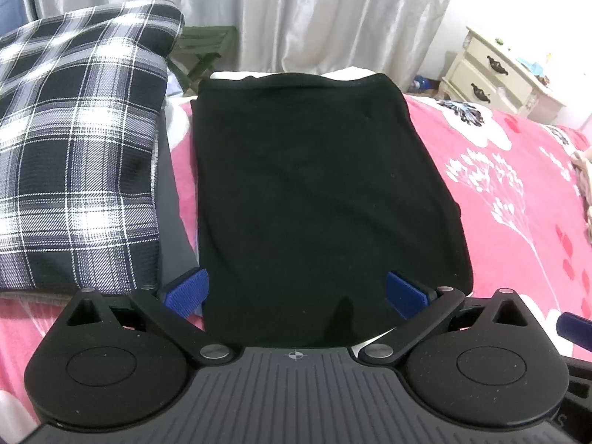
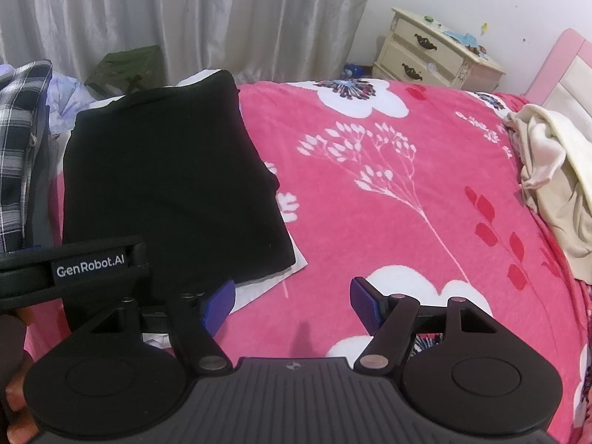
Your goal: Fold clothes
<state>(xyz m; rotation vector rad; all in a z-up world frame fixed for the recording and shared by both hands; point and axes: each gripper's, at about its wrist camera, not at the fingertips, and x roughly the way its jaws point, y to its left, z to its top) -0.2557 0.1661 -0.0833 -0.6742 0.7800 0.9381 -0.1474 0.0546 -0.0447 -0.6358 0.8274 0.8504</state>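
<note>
A black garment (image 1: 310, 192) lies folded into a flat rectangle on the pink flowered bedspread (image 1: 518, 192); a white sheet shows under its edges. My left gripper (image 1: 296, 292) hovers over its near edge, open, blue pads wide apart and nothing pinched. In the right wrist view the same black garment (image 2: 166, 185) lies to the left. My right gripper (image 2: 292, 305) stands open above the bare bedspread (image 2: 388, 203) to its right, with its left pad (image 2: 218, 305) near the white sheet's corner (image 2: 266, 285). The left gripper's body (image 2: 88, 270) shows at the left there.
A black-and-white plaid folded item (image 1: 77, 155) lies left of the garment. A cream cloth heap (image 2: 555, 174) sits at the bed's right side. A cream nightstand (image 2: 436, 51), a green folding stool (image 2: 125, 68) and grey curtains (image 2: 185, 14) stand beyond the bed.
</note>
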